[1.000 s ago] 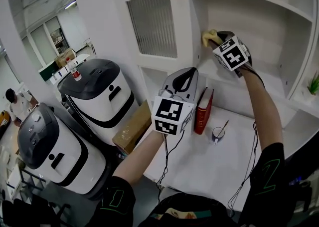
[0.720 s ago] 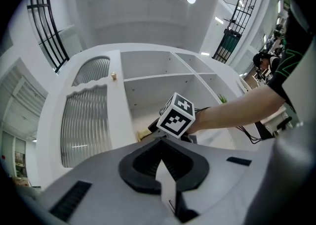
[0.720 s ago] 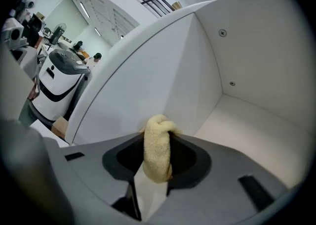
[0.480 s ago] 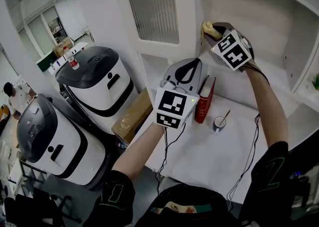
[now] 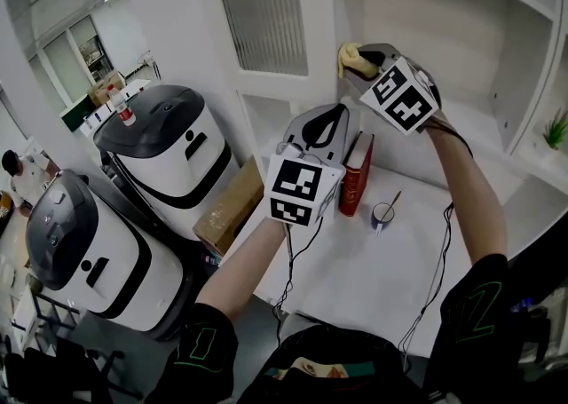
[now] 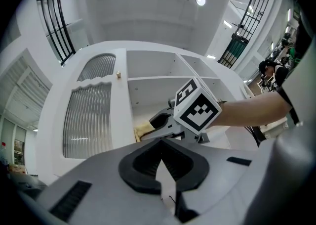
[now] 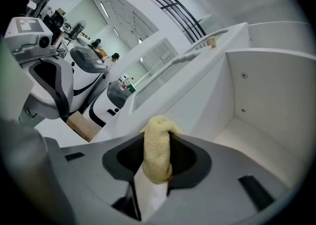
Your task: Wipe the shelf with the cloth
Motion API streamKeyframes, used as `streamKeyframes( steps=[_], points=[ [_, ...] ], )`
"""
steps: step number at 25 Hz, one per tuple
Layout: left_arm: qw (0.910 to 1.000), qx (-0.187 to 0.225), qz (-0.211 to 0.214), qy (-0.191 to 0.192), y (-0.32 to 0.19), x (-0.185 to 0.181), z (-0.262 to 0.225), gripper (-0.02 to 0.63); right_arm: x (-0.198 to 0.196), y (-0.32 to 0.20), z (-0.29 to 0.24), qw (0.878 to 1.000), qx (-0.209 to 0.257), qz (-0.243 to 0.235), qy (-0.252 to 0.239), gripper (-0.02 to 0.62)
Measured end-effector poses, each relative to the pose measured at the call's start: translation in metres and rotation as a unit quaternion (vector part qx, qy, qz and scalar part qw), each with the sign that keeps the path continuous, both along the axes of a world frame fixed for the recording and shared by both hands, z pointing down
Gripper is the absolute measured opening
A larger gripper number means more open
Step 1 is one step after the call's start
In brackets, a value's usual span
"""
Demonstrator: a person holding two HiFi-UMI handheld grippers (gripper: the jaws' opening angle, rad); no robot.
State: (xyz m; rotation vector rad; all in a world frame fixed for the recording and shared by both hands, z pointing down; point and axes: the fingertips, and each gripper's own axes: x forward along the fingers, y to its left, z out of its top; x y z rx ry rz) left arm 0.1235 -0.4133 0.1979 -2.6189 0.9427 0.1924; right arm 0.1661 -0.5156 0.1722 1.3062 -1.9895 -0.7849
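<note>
The cloth (image 7: 157, 150) is pale yellow and nubbly, bunched into a thick roll. The right tool (image 7: 157, 163) grasps it, and it pokes out past the tips at the shelf's (image 7: 256, 145) left end, near the side wall. The shelf board runs open toward its right end. The left tool (image 6: 163, 167) is clenched on nothing, over the bench (image 5: 399, 278) near a red book (image 5: 355, 176).

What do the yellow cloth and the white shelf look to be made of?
Yellow cloth, clamped in the right gripper: likely terry or microfibre, given its nubbly, fuzzy pile. Shelf: smooth matte white board, painted or laminated; the frames cannot settle which.
</note>
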Motion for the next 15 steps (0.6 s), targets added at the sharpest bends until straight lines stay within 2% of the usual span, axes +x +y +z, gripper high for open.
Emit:
streamKeyframes(
  steps=[8,13,15],
  points=[
    [0.9997,-0.005,-0.015,0.016,0.001,-0.011,-0.004,-0.002,-0.018,0.025,0.007,0.999,-0.012,-0.040,-0.007,0.126],
    [0.9992,-0.011,-0.024,0.031,-0.001,-0.020,-0.007,-0.002,-0.038,0.057,-0.001,0.991,-0.017,-0.122,-0.044,0.126],
    [0.9990,-0.012,-0.029,0.033,-0.002,-0.023,-0.008,-0.002,-0.040,0.066,-0.005,0.990,-0.008,-0.131,-0.045,0.126]
  ],
)
